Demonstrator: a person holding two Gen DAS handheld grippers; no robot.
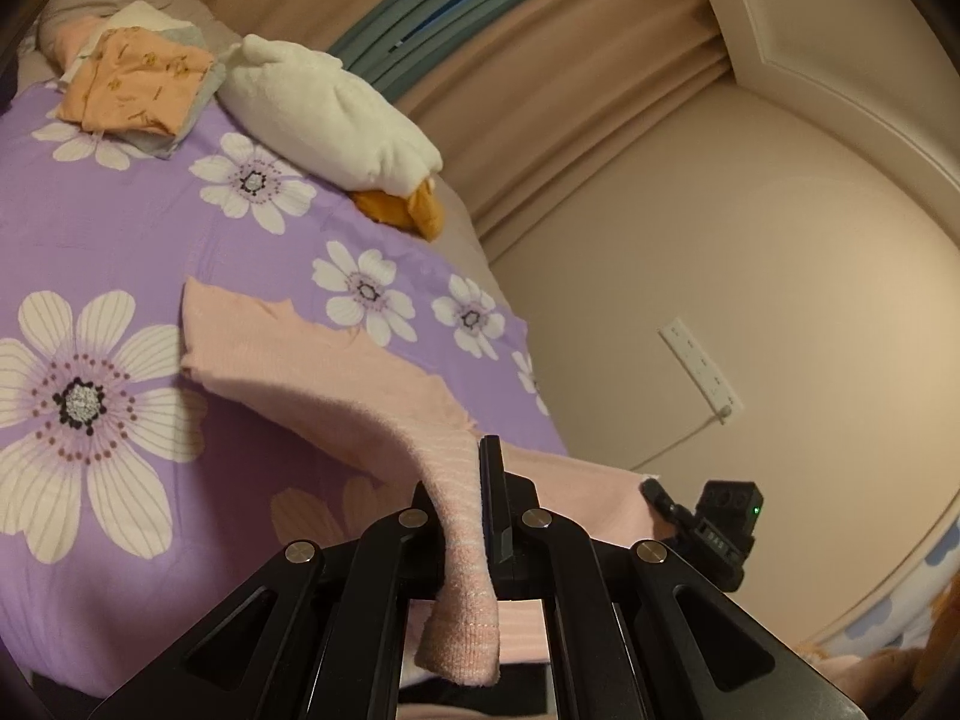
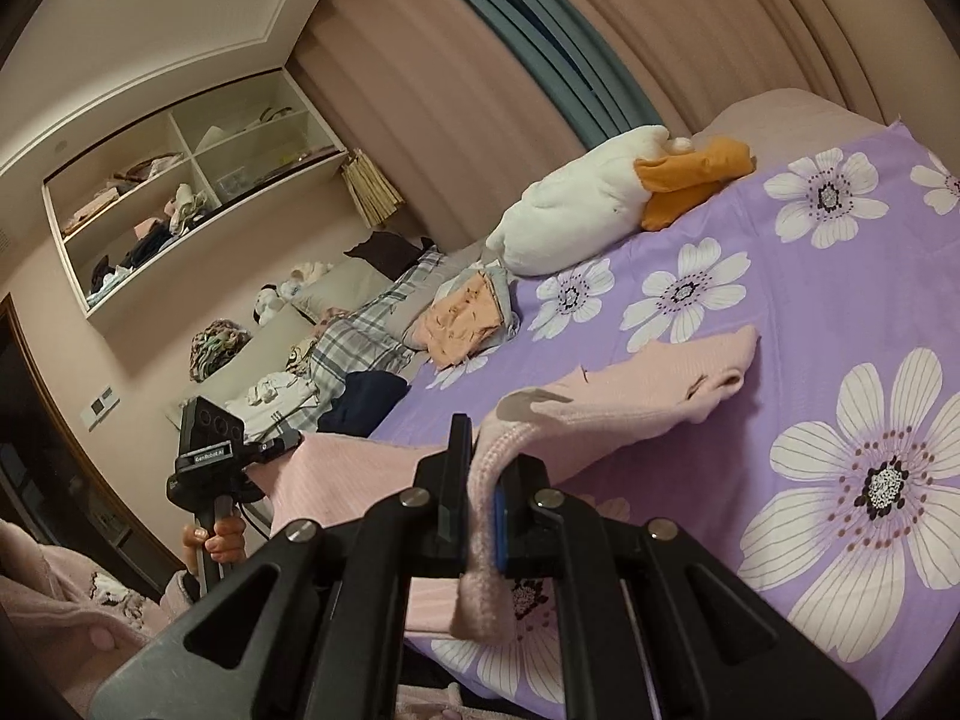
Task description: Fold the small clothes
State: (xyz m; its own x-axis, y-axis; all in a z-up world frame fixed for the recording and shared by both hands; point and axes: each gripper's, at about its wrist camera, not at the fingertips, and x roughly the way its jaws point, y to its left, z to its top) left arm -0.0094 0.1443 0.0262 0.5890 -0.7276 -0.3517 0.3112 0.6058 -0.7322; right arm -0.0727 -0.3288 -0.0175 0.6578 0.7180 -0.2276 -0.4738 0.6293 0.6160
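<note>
A pink knit garment (image 1: 312, 372) lies half lifted over the purple flowered bedsheet (image 1: 120, 228). My left gripper (image 1: 465, 480) is shut on its ribbed hem, which hangs down between the jaws. My right gripper (image 2: 483, 468) is shut on another edge of the same pink garment (image 2: 654, 384), whose far part rests on the sheet (image 2: 840, 276). The right gripper shows in the left wrist view (image 1: 708, 516), and the left gripper in the right wrist view (image 2: 270, 447), holding the cloth stretched between them.
A stack of folded clothes with an orange piece on top (image 1: 138, 90) lies at the far end of the bed, next to a white duck plush (image 1: 324, 114). Loose clothes and a plaid pillow (image 2: 360, 324) lie beyond. A wall (image 1: 750, 300) borders the bed.
</note>
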